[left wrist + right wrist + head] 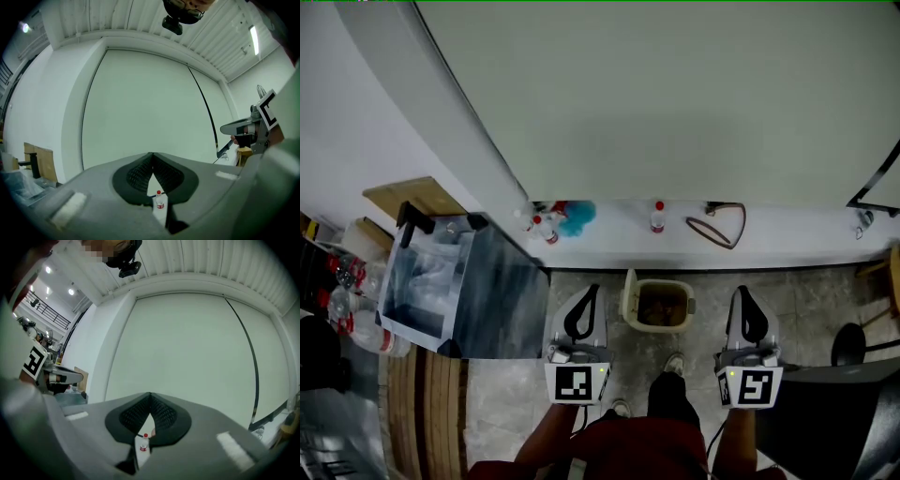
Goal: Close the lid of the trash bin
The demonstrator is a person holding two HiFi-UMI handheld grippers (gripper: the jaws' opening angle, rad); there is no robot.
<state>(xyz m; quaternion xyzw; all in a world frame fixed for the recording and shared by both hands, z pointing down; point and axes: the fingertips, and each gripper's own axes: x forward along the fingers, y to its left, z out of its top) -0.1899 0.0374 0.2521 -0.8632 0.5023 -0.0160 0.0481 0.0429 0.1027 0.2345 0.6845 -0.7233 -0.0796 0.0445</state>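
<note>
A small beige trash bin (629, 309) stands on the floor by the white ledge, brown waste showing inside, its lid raised at the bin's left side. In the head view my left gripper (592, 290) hangs just left of the bin and my right gripper (742, 292) just right of it, neither touching it. Both are shut with nothing between the jaws. The left gripper view has the left gripper (152, 155) pointing level at the pale wall; the right gripper view has the right gripper (150, 395) doing the same. The bin is hidden in both gripper views.
A clear plastic crate (450, 286) sits to the left on wooden slats. On the ledge stand a red-capped bottle (657, 217), a blue tuft (577, 217) and a looped cable (718, 226). The person's shoes (674, 363) stand behind the bin. A dark stool (853, 344) is at right.
</note>
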